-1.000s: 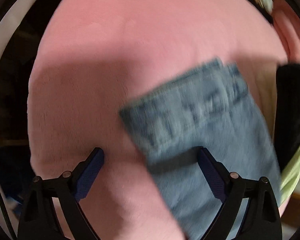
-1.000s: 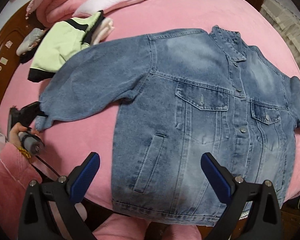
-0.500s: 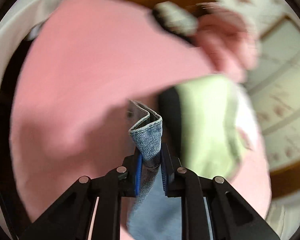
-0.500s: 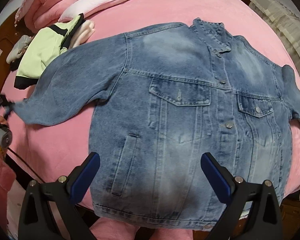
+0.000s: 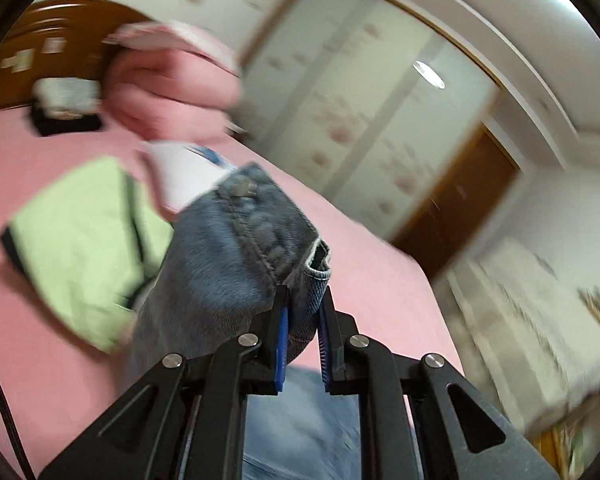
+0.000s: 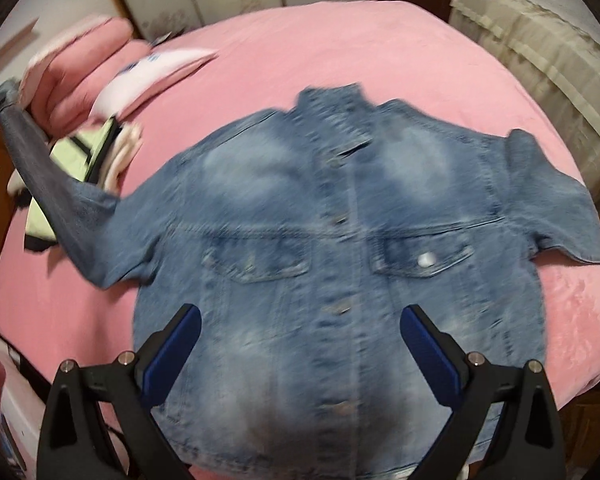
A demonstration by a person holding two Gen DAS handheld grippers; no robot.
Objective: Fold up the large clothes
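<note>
A blue denim jacket (image 6: 340,220) lies front up, buttoned, on the pink bed (image 6: 340,40). Its left-hand sleeve (image 6: 60,200) is pulled up off the bed toward the upper left. In the left wrist view my left gripper (image 5: 302,300) pinches the sleeve's cuff (image 5: 260,232). Its jaws are closing, with the denim pressed between the blue pads. My right gripper (image 6: 300,344) hovers open above the jacket's lower front and holds nothing. The other sleeve (image 6: 560,208) lies folded short at the right.
A light green garment (image 6: 72,160) and folded pink bedding (image 6: 80,68) with a white pillow (image 6: 160,68) sit at the bed's upper left. A wooden headboard (image 5: 60,32) stands behind them. A beige padded piece (image 6: 540,40) borders the bed's right side.
My left gripper went from open over the cuff to shut on it, then rose and rolled, lifting the sleeve. The right gripper shifted over the jacket's middle.
</note>
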